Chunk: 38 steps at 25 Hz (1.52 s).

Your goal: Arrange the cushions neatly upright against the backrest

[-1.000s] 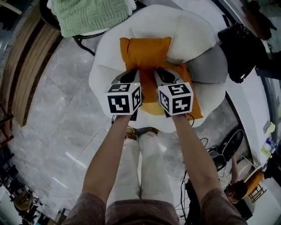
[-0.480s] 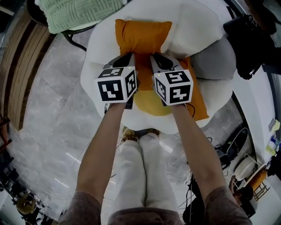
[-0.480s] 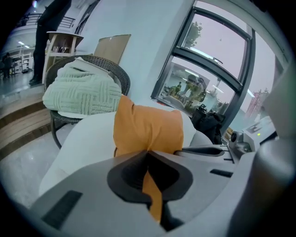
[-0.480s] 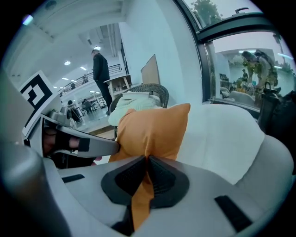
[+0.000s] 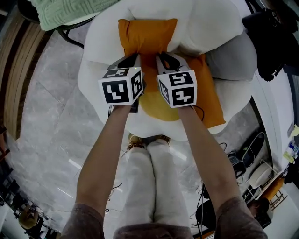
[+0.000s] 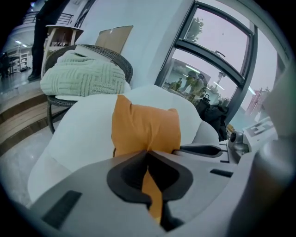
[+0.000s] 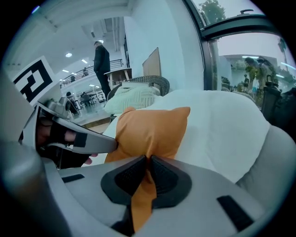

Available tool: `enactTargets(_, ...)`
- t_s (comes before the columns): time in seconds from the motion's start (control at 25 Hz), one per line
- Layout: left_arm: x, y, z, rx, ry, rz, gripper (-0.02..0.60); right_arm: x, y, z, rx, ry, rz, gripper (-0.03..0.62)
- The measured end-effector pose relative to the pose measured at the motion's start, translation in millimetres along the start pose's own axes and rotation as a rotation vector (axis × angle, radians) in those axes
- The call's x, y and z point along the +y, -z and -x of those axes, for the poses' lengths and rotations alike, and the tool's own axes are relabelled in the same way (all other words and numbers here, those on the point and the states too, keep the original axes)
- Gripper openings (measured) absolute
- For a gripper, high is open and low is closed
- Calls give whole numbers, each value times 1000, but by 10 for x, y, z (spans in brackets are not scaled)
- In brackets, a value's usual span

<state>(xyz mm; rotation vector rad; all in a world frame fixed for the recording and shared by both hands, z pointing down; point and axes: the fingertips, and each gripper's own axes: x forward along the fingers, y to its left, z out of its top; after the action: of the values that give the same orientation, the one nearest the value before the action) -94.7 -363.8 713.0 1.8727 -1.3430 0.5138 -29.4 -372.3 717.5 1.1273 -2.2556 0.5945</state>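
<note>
- Our left tongs (image 5: 135, 59) are clenched on the lower edge of the orange cushion (image 5: 145, 35).
- That cushion stands upright at twelve o'clock, before the white backrest (image 5: 205, 21).
- Our right tongs (image 5: 161, 58), just beside, pinch the same edge.
- A second orange cushion (image 5: 208, 93) lies flat at three o'clock.

Carrier: white padded armchair (image 5: 100, 56), standing on a grey marble floor (image 5: 51, 126).

On the armchair:
- orange cushion (image 5: 145, 35) stood upright at the far side, back against the backrest.
- second orange cushion (image 5: 208, 93) lay flat on the seat, right of centre, reaching the near right edge.
- yellow patch (image 5: 159, 109) sat at the near middle of the seat, touching that flat cushion; could not tell whether it was a separate cushion.
- grey cushion (image 5: 233, 58) was tucked at the far right.

On the floor:
- dark-framed chair (image 5: 70, 35) stood far left, carrying a green blanket (image 5: 70, 11).
- dark cables (image 5: 233, 163) lay near right.
</note>
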Motion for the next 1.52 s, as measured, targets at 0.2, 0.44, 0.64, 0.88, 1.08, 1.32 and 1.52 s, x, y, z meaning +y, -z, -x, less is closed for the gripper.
enactTargets(0.2,38,24,-114,-3,2,6,9,-49,44,-99,-12,24,-9,40)
enactTargets(0.44,78,17,-154,-8,18,6,20,-54,53,-159,19,39,27,48)
enactTargets(0.64,68,-33,-16,4,-13,-45,41,-82,14,-29,38,32,-2,60)
enactTargets(0.88,0,-75,335,15,-40,-36,30,-49,-4,351,67,30,-48,58)
enactTargets(1.08,-222,-15,601,40,12,-53,5,208,45,685,91,3,-49,58)
enactTargets(1.32,-574,75,824,55,94,-88,3,275,40,1102,87,47,-66,58)
enactTargets(1.52,-823,163,871,47,119,-98,5,169,60,1357,82,76,-56,58)
